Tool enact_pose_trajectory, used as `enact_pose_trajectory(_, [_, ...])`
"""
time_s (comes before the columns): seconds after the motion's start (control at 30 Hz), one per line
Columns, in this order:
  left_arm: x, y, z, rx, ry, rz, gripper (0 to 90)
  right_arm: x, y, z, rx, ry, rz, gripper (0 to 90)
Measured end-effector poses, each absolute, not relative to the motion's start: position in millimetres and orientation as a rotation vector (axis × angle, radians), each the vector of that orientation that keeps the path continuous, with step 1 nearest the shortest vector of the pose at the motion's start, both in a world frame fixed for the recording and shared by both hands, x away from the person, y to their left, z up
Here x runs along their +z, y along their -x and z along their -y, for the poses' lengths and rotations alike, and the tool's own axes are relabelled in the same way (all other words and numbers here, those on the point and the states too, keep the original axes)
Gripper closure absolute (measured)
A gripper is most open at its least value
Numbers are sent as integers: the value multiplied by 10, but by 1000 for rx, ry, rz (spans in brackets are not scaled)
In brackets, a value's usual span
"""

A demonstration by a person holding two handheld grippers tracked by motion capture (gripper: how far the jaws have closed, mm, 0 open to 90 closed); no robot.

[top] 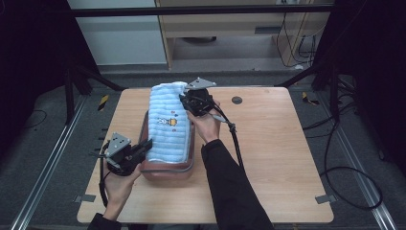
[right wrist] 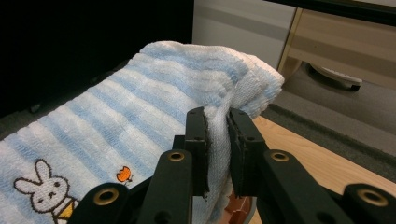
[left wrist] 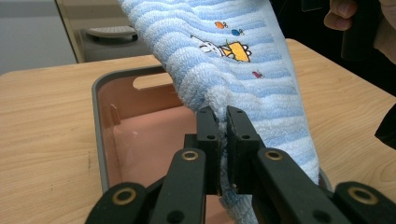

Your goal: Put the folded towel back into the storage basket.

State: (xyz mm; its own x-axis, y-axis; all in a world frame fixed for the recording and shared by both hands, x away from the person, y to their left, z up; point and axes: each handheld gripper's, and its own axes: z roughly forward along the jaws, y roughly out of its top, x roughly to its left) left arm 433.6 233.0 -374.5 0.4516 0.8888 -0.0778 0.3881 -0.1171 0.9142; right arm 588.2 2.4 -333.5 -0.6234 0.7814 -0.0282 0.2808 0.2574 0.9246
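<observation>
A light wooden desk (top: 268,158) carries a pinkish-brown rectangular plastic tub (top: 165,172) left of centre. A blue-and-white striped terry towel with a rabbit motif (top: 167,127) stretches above the tub, near to far. The left hand-held gripper (top: 143,146) clamps the towel's near end; the right hand-held gripper (top: 184,99) clamps its far end.

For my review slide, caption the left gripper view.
Left gripper clamps a blue striped towel above a pink bin.
</observation>
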Motion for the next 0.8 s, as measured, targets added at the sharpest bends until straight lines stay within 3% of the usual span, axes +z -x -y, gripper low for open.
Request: enact_pose_trajectory(0.8, [-3997,-4418,-2324,632,-1779,-1156,847,-3721,-5995,-108,1304,-1011,-2094,793])
